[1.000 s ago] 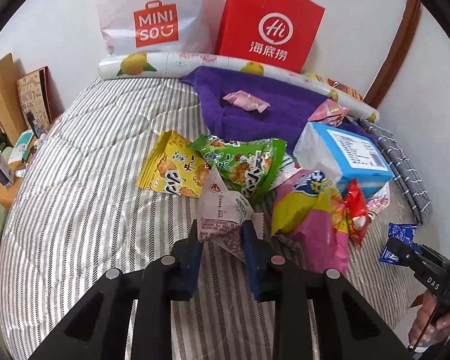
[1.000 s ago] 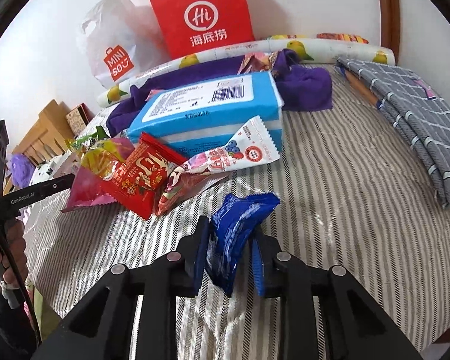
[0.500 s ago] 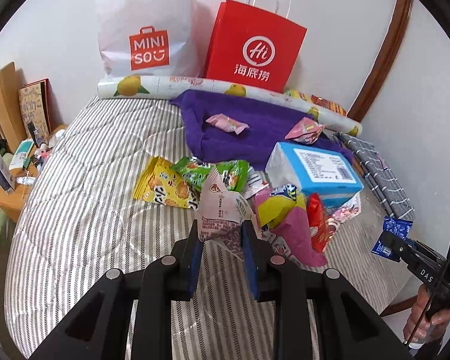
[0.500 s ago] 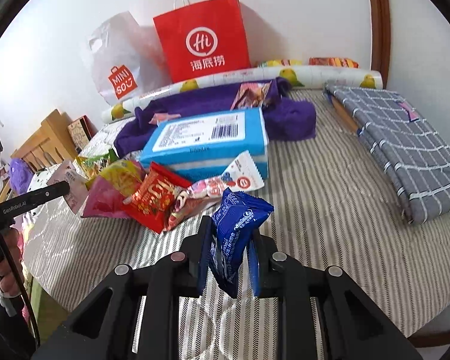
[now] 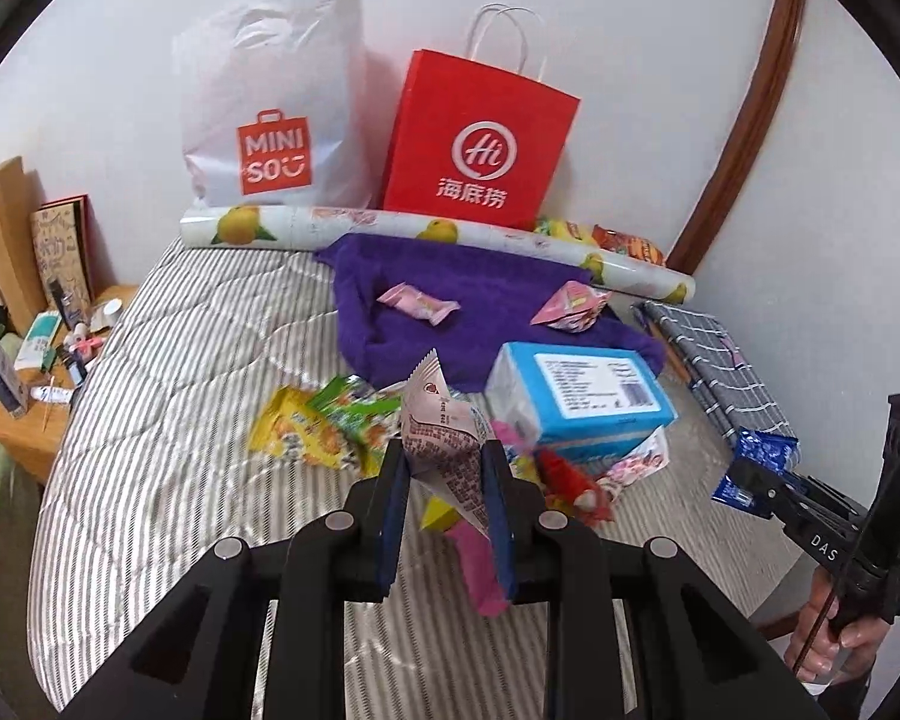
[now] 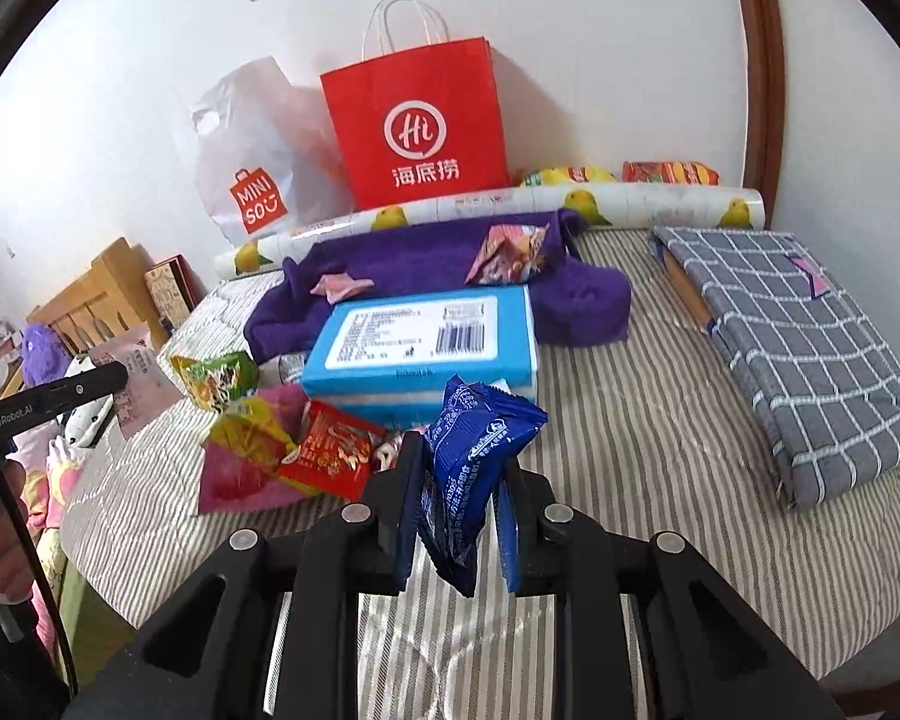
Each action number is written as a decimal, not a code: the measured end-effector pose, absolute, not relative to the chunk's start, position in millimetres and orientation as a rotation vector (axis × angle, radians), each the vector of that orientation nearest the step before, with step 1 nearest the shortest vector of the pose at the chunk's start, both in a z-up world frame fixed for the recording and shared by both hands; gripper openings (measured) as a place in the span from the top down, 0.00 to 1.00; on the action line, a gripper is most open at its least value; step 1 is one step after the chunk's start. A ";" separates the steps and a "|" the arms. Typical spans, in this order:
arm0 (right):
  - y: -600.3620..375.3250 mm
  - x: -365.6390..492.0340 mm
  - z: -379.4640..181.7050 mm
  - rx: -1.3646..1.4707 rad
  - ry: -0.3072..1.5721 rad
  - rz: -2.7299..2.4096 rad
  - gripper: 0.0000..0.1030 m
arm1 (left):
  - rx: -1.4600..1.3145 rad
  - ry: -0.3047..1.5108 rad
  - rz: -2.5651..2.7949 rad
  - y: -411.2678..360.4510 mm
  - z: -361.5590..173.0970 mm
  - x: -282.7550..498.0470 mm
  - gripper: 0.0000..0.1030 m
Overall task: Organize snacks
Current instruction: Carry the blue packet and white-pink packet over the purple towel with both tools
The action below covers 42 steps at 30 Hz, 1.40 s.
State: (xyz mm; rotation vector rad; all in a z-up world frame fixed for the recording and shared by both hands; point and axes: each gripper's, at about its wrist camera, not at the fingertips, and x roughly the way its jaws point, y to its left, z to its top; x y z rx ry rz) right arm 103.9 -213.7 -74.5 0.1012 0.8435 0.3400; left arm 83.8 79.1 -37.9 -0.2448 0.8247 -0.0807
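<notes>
Two bags stand against the wall beyond the striped bed (image 5: 168, 420): a red Haidilao paper bag (image 5: 480, 138) and, to its left in the left wrist view, a white Miniso plastic bag (image 5: 270, 114). Both lie straight ahead of the claws, past the purple towel (image 5: 450, 300) and the blue tissue pack (image 5: 576, 396). The left gripper (image 5: 447, 480) is clamped on a pale pink snack packet (image 5: 444, 426), held upright off the bed. The right gripper (image 6: 459, 504) pinches a blue snack packet (image 6: 474, 444), long axis also upright. Probably the red bag is nearer the right hand's packet.
</notes>
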 end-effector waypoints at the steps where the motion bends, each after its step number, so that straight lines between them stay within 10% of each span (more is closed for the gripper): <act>1: -212.8 106.5 -71.4 0.099 0.838 0.343 0.79 | -0.244 0.825 -0.086 75.9 -36.8 86.6 0.78; 42: -191.9 241.0 -56.8 0.098 0.768 0.334 0.79 | -0.203 0.853 -0.151 33.1 -45.7 231.8 0.78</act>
